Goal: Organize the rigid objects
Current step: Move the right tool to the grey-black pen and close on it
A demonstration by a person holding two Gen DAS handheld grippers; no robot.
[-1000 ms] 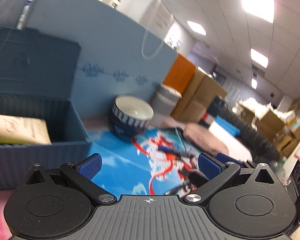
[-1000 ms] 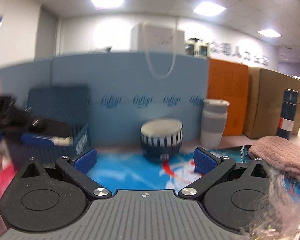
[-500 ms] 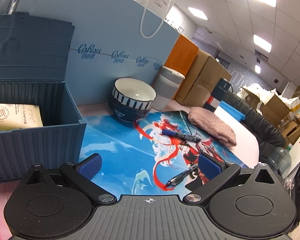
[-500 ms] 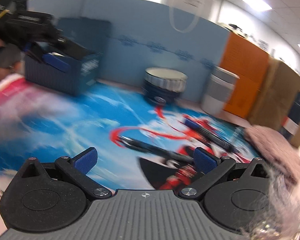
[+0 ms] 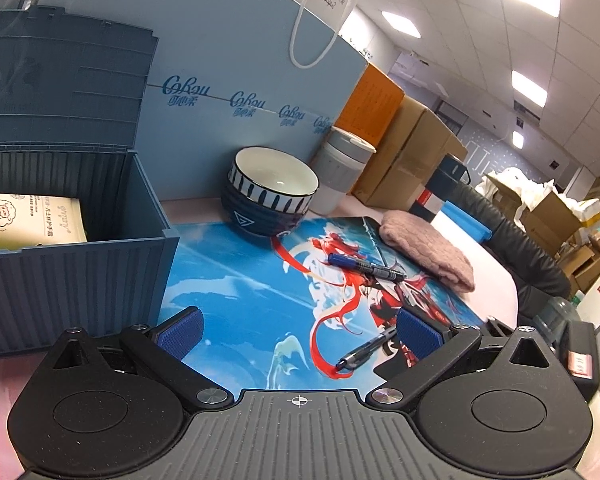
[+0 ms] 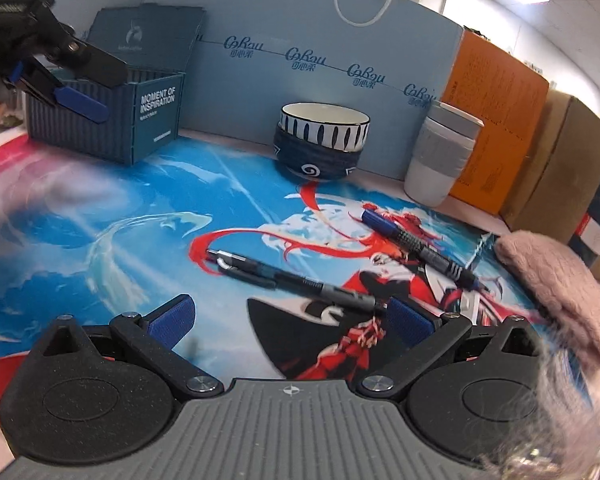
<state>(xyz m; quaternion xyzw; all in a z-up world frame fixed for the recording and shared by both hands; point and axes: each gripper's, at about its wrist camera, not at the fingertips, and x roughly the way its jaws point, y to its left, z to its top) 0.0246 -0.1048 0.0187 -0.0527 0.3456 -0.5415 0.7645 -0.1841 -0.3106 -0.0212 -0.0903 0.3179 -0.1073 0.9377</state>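
Observation:
Two pens lie on the blue printed mat (image 6: 112, 208). A dark pen (image 6: 292, 280) lies just ahead of my right gripper (image 6: 288, 314), which is open and empty above the mat. A blue-capped marker (image 6: 416, 244) lies farther right; it also shows in the left wrist view (image 5: 366, 266), as does the dark pen (image 5: 366, 354). My left gripper (image 5: 298, 330) is open and empty, beside the open blue storage box (image 5: 72, 256) holding a cream packet (image 5: 28, 216). The left gripper also shows over the box in the right wrist view (image 6: 66, 76).
A striped bowl (image 6: 324, 140) and a grey-and-white cup (image 6: 442, 156) stand at the back against a light blue panel (image 6: 320, 40). A pink knitted cloth (image 6: 556, 288) lies at the right. Orange and brown cartons (image 6: 500, 128) stand behind it.
My right gripper has tilted down and come closer to the mat, so both pens now show ahead of it. My left gripper has pulled back from the box and risen slightly.

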